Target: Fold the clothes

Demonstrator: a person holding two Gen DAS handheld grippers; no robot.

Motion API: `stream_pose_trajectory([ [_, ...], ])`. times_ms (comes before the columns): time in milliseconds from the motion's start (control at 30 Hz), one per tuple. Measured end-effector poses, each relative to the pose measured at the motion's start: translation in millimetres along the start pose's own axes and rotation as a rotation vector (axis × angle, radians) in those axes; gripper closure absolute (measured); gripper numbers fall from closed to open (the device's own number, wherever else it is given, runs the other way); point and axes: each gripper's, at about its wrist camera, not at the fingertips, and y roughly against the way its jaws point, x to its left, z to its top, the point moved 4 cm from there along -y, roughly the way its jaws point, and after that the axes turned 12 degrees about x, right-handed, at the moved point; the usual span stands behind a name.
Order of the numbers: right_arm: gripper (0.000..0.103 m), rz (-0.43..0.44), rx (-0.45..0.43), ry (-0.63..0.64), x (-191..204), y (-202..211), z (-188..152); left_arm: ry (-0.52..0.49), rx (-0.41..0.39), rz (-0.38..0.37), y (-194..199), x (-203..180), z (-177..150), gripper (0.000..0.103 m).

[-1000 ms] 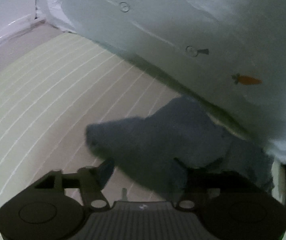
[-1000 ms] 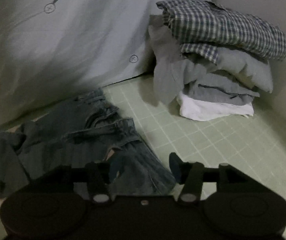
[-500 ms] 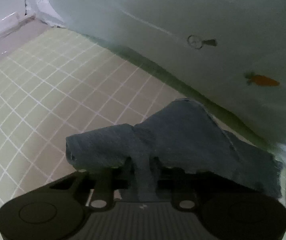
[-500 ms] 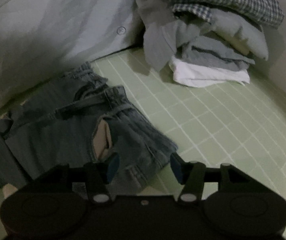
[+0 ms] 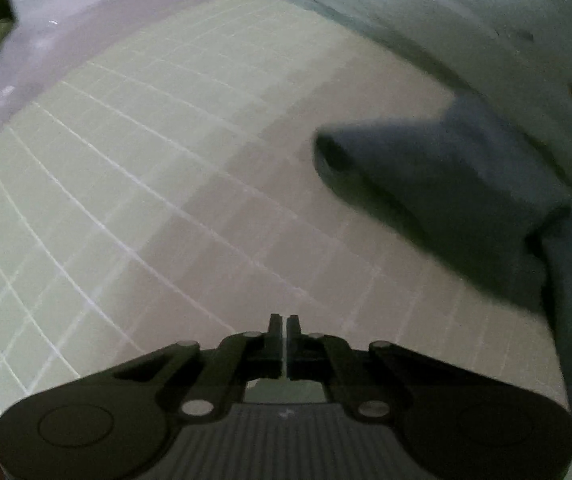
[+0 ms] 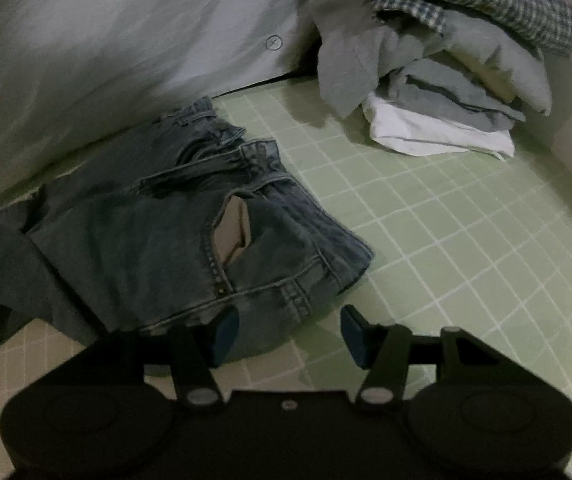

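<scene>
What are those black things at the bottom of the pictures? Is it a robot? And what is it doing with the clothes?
It is no robot. A person holds two pincher tools, one in each hand, and each has a camera looking along its fingers. One picture is from the left gripper: it is shut, holding nothing. The other is from the right gripper: it is opening, nothing between its pads, just above the jeans. The jeans lie crumpled on a green checked mat. Behind them sits a pile of clothes.
</scene>
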Motion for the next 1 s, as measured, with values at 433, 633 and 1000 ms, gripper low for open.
stream_pose_trajectory([
  [433,0.021,-0.048,0.005,-0.020,5,-15,32,-0.227,-0.177,-0.055,1,-126,121,0.032],
  [633,0.021,-0.092,0.042,-0.019,4,-25,28,-0.318,-0.095,-0.049,-34,-169,135,0.032],
  [1000,0.021,-0.096,0.055,0.012,13,-24,26,-0.320,-0.080,-0.075,-34,-160,128,0.083],
])
